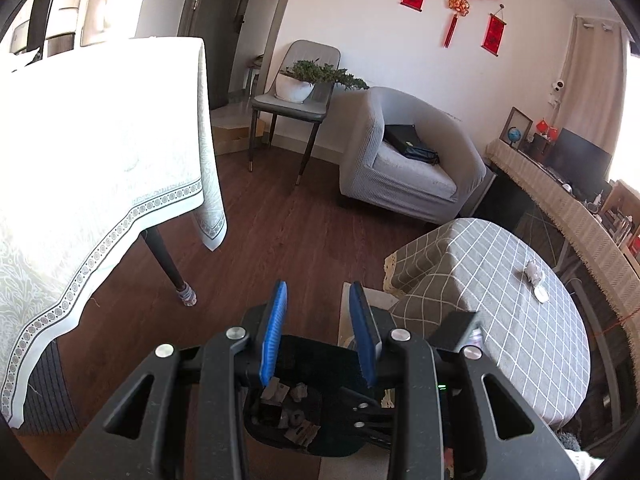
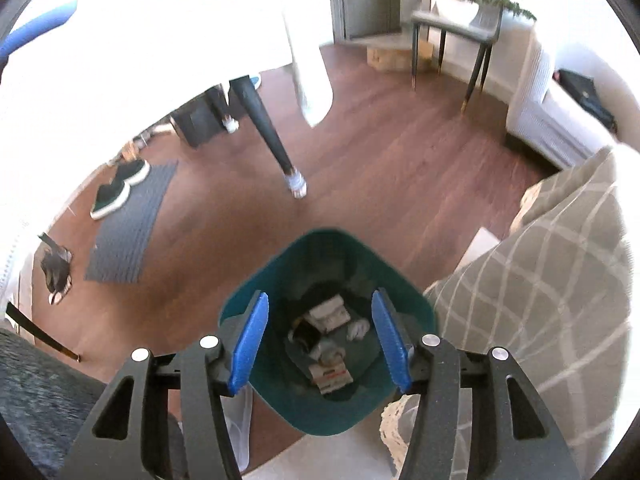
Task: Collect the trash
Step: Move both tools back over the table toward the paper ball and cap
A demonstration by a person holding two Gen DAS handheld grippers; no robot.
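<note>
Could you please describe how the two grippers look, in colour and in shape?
Both the left gripper and the right gripper look alike: black plastic bodies with triangular cut-outs, round silver bolt heads, and two flat blue ribbed pads on the jaws.

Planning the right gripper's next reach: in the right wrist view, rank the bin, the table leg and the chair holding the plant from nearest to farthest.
1. Bin, directly below the right gripper.
2. Table leg, mid-floor, left of centre.
3. Chair, far wall, upper right.
</note>
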